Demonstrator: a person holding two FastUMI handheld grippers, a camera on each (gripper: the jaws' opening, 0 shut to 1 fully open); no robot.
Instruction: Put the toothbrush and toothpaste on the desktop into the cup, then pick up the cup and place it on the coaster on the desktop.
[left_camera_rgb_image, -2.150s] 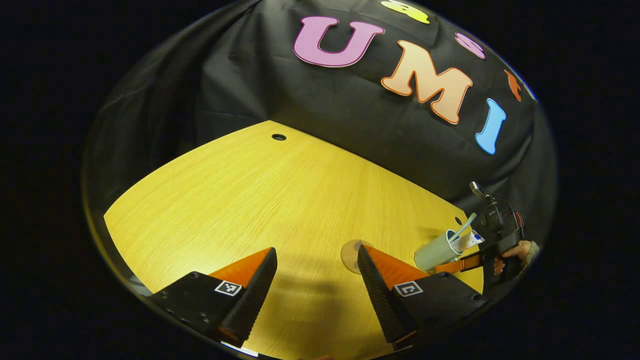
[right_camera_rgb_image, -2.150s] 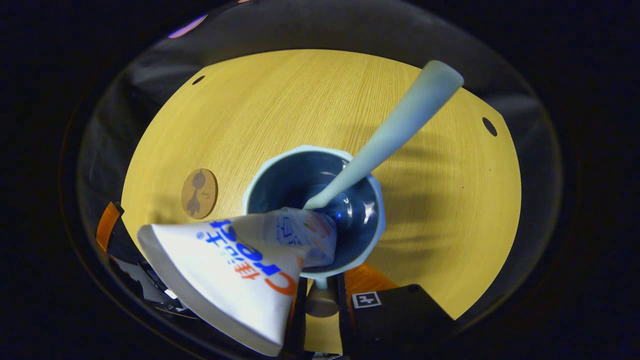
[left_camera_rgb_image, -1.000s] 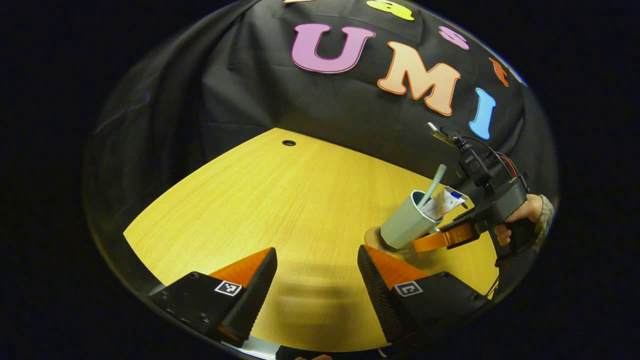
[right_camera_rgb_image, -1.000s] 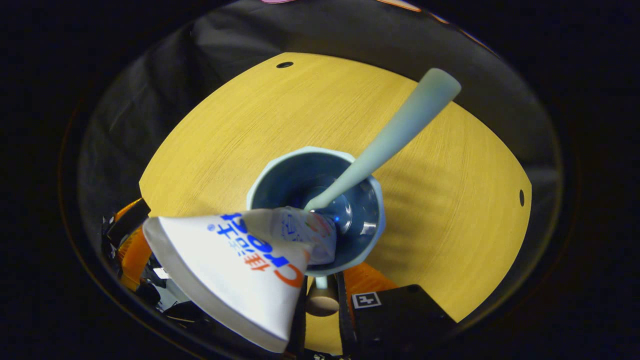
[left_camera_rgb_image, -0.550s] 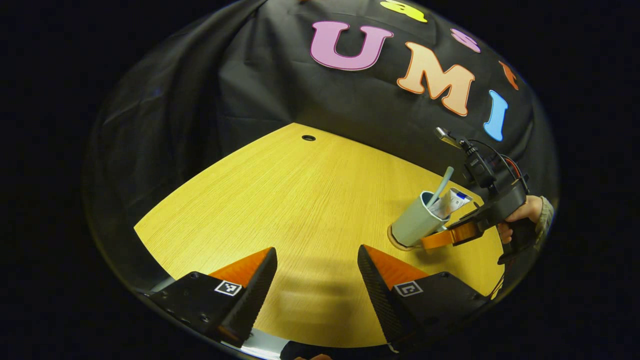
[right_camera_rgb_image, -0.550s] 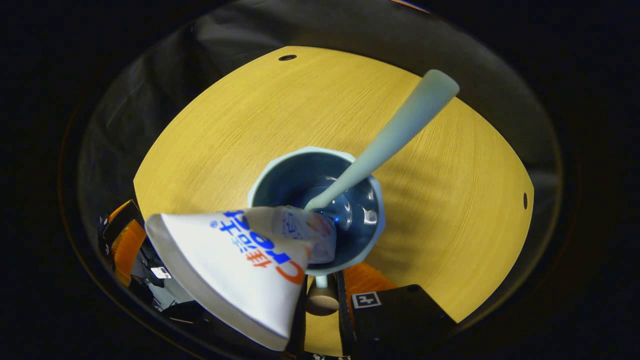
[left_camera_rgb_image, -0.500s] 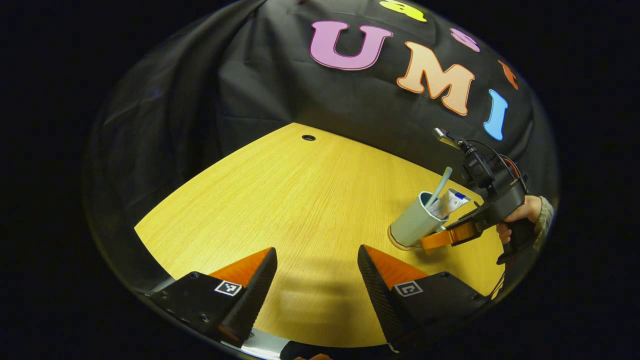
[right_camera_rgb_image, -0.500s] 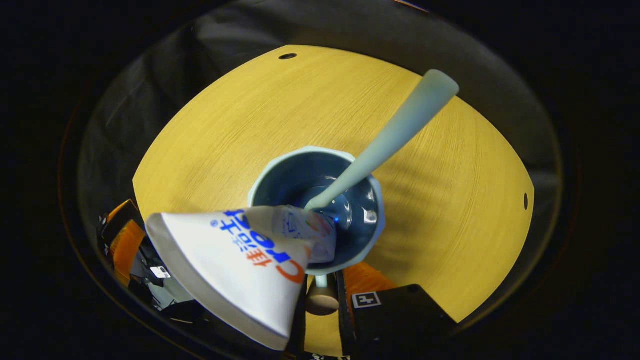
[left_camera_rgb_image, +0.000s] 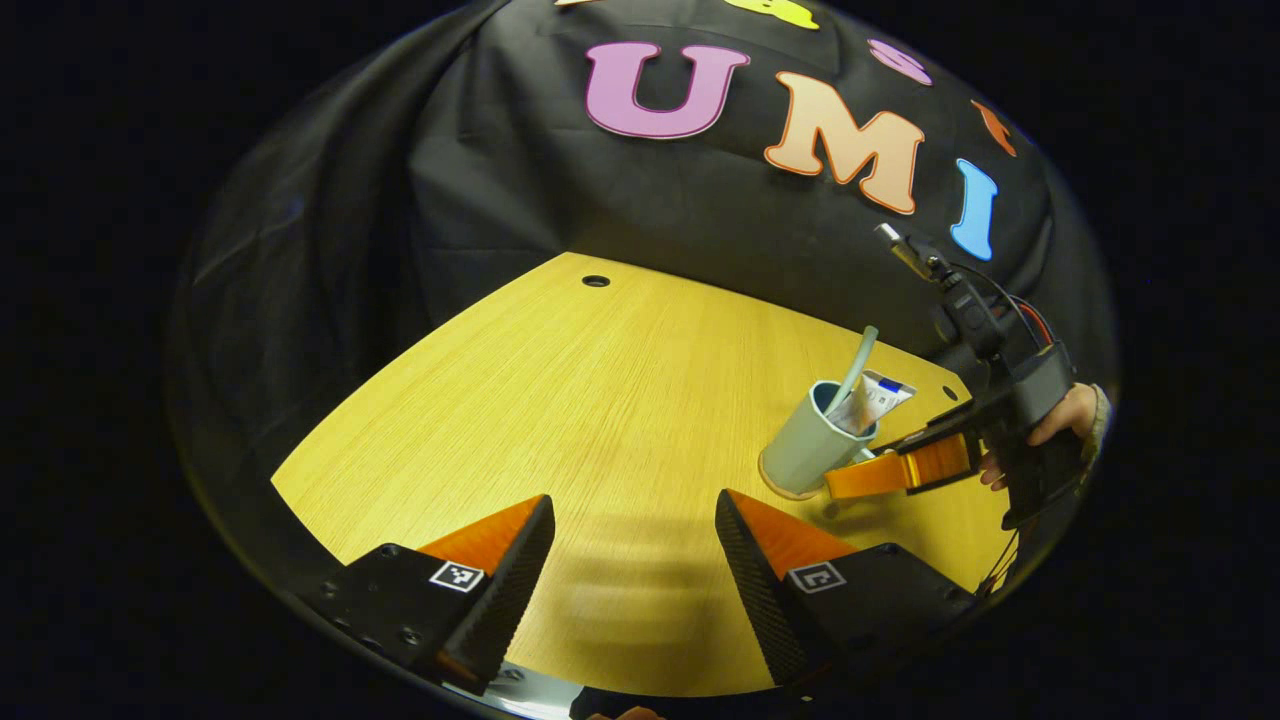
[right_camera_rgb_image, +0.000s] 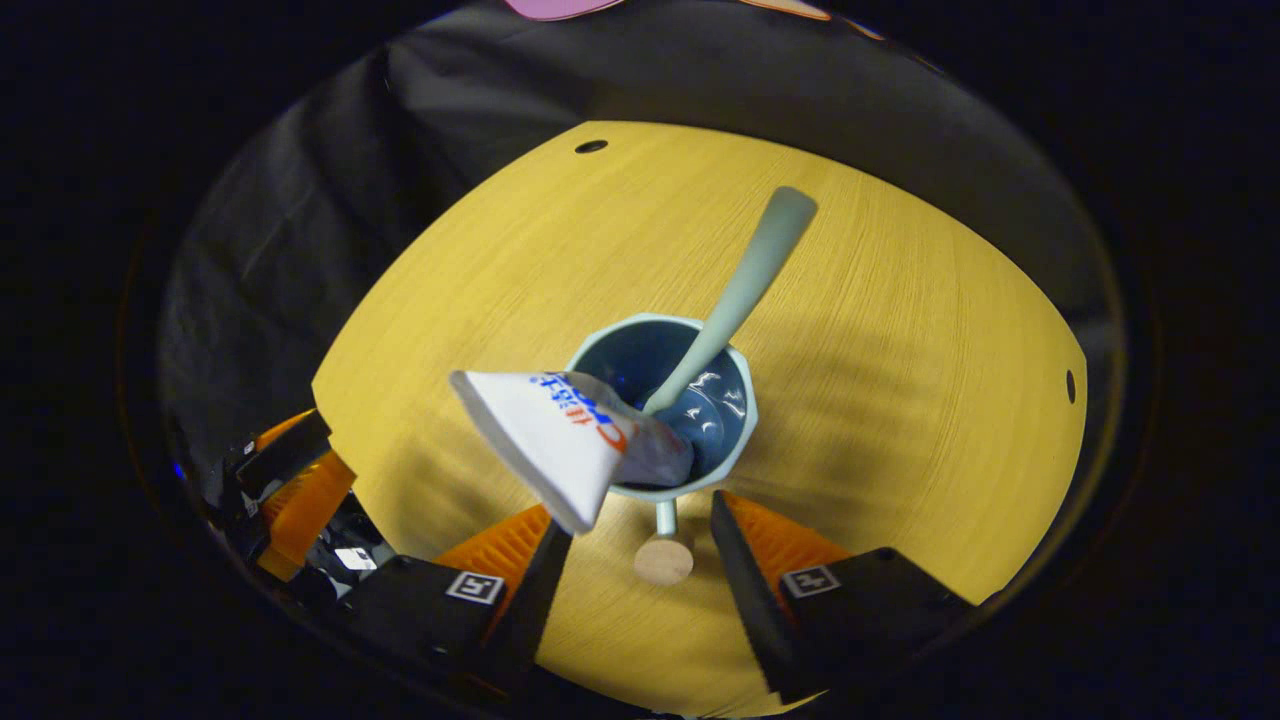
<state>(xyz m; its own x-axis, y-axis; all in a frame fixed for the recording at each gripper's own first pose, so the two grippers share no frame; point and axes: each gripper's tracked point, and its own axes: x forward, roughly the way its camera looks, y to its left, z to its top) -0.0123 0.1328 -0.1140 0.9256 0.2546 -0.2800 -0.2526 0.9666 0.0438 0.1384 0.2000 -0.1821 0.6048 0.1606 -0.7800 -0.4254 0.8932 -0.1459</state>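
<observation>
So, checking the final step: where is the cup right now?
In the left gripper view the cup stands on the coaster at the desktop's right, just ahead of the open right tongs.

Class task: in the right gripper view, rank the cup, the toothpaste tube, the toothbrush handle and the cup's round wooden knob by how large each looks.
1. cup
2. toothpaste tube, enlarged by nearness to the camera, so its rank against the cup is unsure
3. toothbrush handle
4. round wooden knob
</observation>
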